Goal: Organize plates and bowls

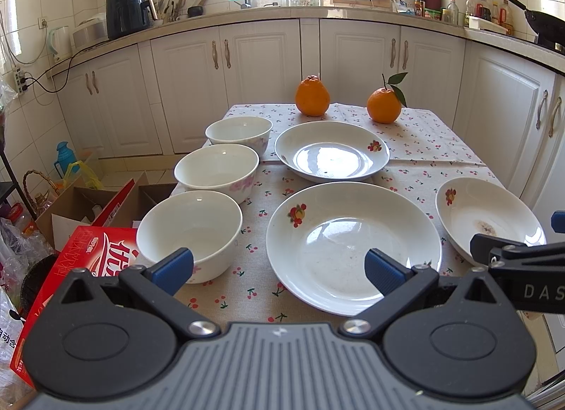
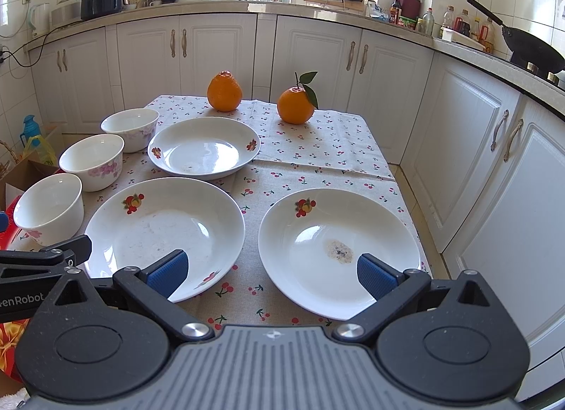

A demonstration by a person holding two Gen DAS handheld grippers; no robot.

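Three white bowls stand in a row along the table's left side: near bowl (image 1: 189, 233) (image 2: 49, 212), middle bowl (image 1: 216, 171) (image 2: 92, 161), far bowl (image 1: 239, 132) (image 2: 130, 127). Three white fruit-print plates lie apart: far plate (image 1: 332, 152) (image 2: 204, 147), near-middle plate (image 1: 353, 247) (image 2: 164, 230), right plate (image 1: 487, 223) (image 2: 339, 251). My left gripper (image 1: 279, 270) is open and empty above the front edge, between the near bowl and the near-middle plate. My right gripper (image 2: 272, 274) is open and empty, between the near-middle and right plates.
Two oranges (image 1: 312, 95) (image 1: 384, 105) sit at the table's far end on the cherry-print cloth (image 2: 317, 148). A red box (image 1: 70, 268) and cardboard boxes (image 1: 81, 205) stand on the floor to the left. White cabinets (image 2: 494, 162) run behind and to the right.
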